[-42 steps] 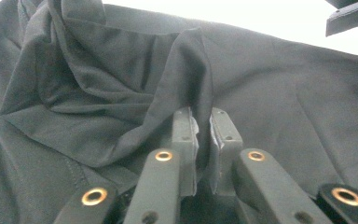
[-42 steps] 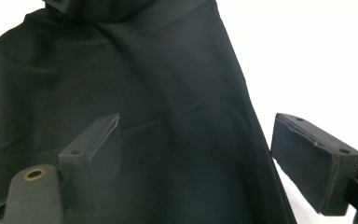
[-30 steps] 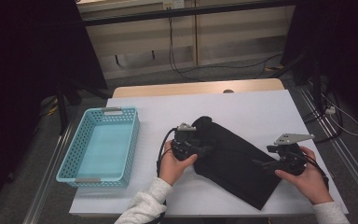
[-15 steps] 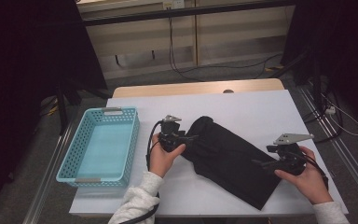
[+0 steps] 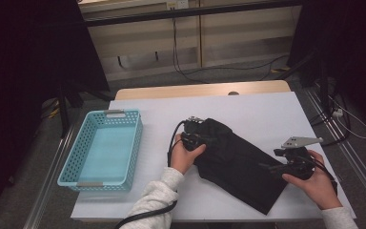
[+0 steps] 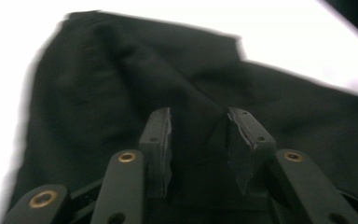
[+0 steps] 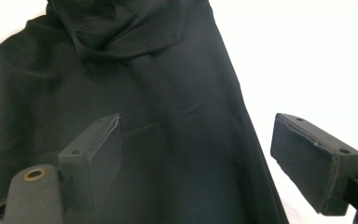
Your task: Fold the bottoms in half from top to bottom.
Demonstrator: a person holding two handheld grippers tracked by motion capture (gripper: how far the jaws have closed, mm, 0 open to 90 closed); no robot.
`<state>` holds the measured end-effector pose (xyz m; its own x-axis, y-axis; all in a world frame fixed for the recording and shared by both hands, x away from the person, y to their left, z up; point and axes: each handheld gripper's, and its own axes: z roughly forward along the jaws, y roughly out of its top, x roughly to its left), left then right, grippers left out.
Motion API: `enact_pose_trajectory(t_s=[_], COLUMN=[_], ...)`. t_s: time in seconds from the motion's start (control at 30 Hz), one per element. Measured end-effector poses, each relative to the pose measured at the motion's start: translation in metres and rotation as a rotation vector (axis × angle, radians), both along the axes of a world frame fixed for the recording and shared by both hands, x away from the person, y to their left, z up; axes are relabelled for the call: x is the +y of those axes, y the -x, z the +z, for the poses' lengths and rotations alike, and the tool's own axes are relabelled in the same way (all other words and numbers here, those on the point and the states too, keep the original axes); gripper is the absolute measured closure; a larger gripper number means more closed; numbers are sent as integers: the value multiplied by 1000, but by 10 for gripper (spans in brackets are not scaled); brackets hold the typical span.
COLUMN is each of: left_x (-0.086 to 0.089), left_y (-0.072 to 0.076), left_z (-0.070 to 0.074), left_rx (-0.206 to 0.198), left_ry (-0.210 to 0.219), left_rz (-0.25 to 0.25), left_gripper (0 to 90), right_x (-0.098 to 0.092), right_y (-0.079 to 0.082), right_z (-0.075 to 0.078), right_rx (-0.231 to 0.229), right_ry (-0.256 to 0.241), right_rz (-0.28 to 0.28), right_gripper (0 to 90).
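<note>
A black cloth (image 5: pixel 240 164) lies spread at a slant on the white table (image 5: pixel 267 109), bunched at its upper left end. My left gripper (image 5: pixel 208 140) sits at that bunched end. Its jaws stand partly apart, and a raised fold of the cloth (image 6: pixel 121 79) lies in the gap of the left gripper (image 6: pixel 198 119). My right gripper (image 5: pixel 270 167) hovers over the lower right part of the cloth. In its own view the right gripper (image 7: pixel 198 125) is wide open above the dark cloth (image 7: pixel 135 93), gripping nothing.
A light blue mesh basket (image 5: pixel 134 143) stands on the left side of the table, with nothing in it. Bare white tabletop stretches behind the cloth and in front of it. Cables lie on the floor beyond the far edge.
My left gripper drew back to the left off the cloth, then came right again onto its bunched end. The right gripper has stayed put.
</note>
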<state>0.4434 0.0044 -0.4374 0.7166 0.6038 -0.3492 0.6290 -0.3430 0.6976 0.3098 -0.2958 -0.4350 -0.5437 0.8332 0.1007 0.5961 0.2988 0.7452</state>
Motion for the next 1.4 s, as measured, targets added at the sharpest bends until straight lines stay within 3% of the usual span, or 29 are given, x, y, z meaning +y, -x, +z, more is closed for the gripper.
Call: enact_pose_trajectory(t_s=[0.07,0.13,0.23,0.4,0.43,0.57,0.63,0.77,0.93,1.4], left_x=[-2,-2,9,26,37,55,64,80,90,99], left_y=[2,2,4,8,12,20,23,28,32,34], left_z=[4,7,15,17,17,17,17,14,15,10], left_rx=[-47,-45,-91,-109,-114,-140,-125,-131,-131,-124], left_ry=[-3,3,-27,-68,-89,-128,-146,-180,-180,-177], left_rz=[10,21,56,82,93,105,106,128,144,154], left_gripper=[525,408,290,182,166,157,142,128,116,97], right_x=[1,3,10,24,31,47,55,71,80,96], right_y=[0,0,-1,-6,-10,-20,-26,-37,-49,-63], right_z=[1,1,0,1,2,3,3,2,1,7], right_rx=[-5,-8,-6,-14,-19,-25,-26,-20,-27,-79], right_ry=[-1,-3,2,8,9,1,6,24,38,-31], right_rz=[4,9,20,43,56,81,91,117,127,107], right_gripper=[169,170,173,187,198,220,230,241,279,450])
